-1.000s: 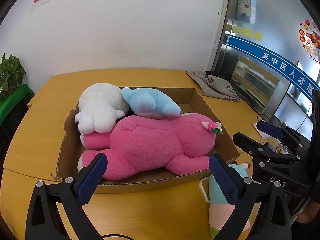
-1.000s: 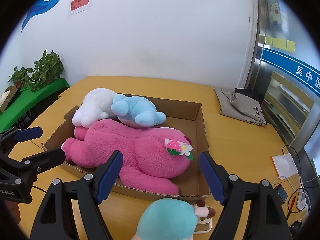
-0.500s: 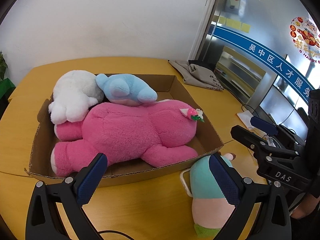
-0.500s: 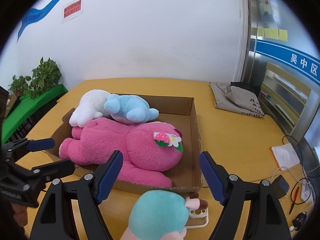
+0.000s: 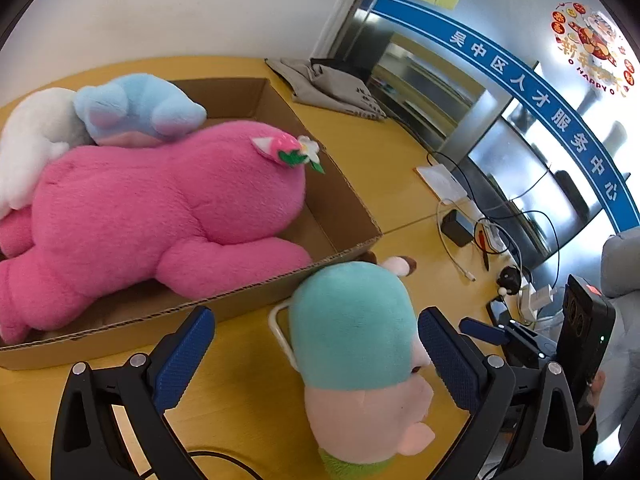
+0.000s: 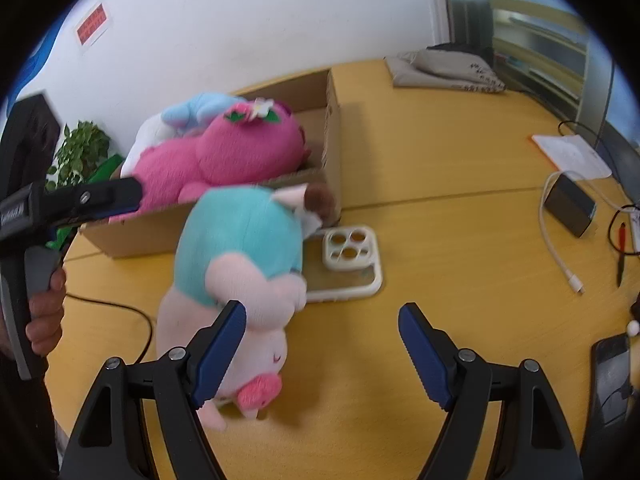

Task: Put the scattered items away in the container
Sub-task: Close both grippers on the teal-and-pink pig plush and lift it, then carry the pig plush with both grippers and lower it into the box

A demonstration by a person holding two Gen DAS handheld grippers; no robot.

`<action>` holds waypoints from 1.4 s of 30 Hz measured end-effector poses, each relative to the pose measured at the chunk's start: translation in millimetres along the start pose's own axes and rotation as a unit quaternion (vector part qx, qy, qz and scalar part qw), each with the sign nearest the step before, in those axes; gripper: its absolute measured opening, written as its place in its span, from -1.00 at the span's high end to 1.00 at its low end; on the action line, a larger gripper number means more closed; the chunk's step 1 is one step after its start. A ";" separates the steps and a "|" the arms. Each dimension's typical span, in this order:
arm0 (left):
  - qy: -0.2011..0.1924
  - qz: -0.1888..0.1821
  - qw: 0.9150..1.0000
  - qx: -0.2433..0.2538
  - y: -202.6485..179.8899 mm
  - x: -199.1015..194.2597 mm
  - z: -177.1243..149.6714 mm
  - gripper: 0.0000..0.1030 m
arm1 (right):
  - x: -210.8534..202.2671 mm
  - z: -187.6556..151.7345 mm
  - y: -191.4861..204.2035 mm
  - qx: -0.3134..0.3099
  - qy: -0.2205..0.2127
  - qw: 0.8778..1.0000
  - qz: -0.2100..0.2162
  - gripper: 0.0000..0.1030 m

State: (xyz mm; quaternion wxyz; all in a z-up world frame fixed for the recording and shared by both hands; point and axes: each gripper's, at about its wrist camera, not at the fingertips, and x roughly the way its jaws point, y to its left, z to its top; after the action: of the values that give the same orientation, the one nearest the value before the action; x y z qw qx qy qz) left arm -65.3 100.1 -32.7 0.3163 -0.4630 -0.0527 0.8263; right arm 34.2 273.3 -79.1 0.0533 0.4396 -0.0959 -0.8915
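The soft plush pig in a teal hood (image 5: 352, 332), pink-faced with a green collar, lies on your yellow wooden bench (image 6: 460, 184), just outside the near corner of the brown cardboard box (image 5: 340, 196). Part of it rests over a cream-coloured phone case with camera holes (image 6: 350, 246), which lies flat on the bench beside the box wall.

Your left gripper (image 5: 316, 354) has its blue-padded jaws spread wide, one on either side of the pig's hooded body, and neither pad presses on the plush. Your right gripper (image 6: 322, 350) is also spread apart; its left pad sits close against the pig's pink face (whether it actually touches is hard to tell), while the other pad stands over bare bench. In the right wrist view your left hand (image 6: 46, 312) shows wrapped around the handle of its gripper.

Inside the box, a large hot-pink plush with a strawberry-and-flower ornament (image 5: 160, 216) fills most of the floor, with a light blue plush (image 5: 136, 110) and a white plush (image 5: 34, 140) piled along its far side.

Further out, a folded grey cloth bag (image 5: 332, 88) lies on the far bench, and white cables (image 6: 556, 240), a small black box (image 6: 570, 204) and a white pad (image 6: 572, 156) lie off to the right. A green potted plant (image 6: 82, 152) stands by the white wall.
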 end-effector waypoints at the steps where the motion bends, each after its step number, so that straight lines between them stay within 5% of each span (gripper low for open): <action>1: 0.010 -0.006 1.000 0.002 -2.4 8.2 -0.5 -0.99 | 2.6 -3.0 5.1 -0.005 0.007 1.000 0.011 -0.53; 7: 0.068 -0.047 0.997 -0.014 -7.0 51.9 1.6 -0.99 | 16.4 -9.9 43.0 -0.037 0.032 0.997 0.059 -0.55; 13: 0.116 -0.041 0.992 -0.027 -2.0 84.7 -4.5 -0.86 | 38.9 -14.8 52.5 0.017 0.045 0.994 0.097 -0.62; 20: 0.114 -0.054 0.991 -0.032 0.0 78.3 -10.0 -0.68 | 49.3 -19.3 54.5 0.030 0.046 0.991 0.120 -0.65; 26: 0.094 -0.050 0.994 -0.036 6.0 54.4 -15.3 -0.60 | 44.2 -23.2 63.9 -0.010 0.035 0.989 0.142 -0.28; 30: 0.050 -0.049 0.997 -0.023 -2.7 18.7 -7.4 -0.60 | 22.6 -17.6 78.4 -0.047 0.005 0.987 0.152 -0.23; 35: -0.014 -0.048 0.999 0.006 -19.4 -20.6 35.3 -0.60 | -15.9 22.7 90.3 -0.104 -0.047 0.982 0.151 -0.23; 42: -0.061 -0.041 0.997 0.023 -15.5 -21.4 150.7 -0.60 | -18.4 130.8 88.3 -0.147 -0.082 0.975 0.144 -0.24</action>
State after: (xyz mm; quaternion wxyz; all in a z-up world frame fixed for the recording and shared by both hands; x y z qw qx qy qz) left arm -170.4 131.3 74.1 0.3564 -0.4020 -0.0715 0.8404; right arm -57.5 206.7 32.2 0.2372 0.3343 -0.0297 -0.9116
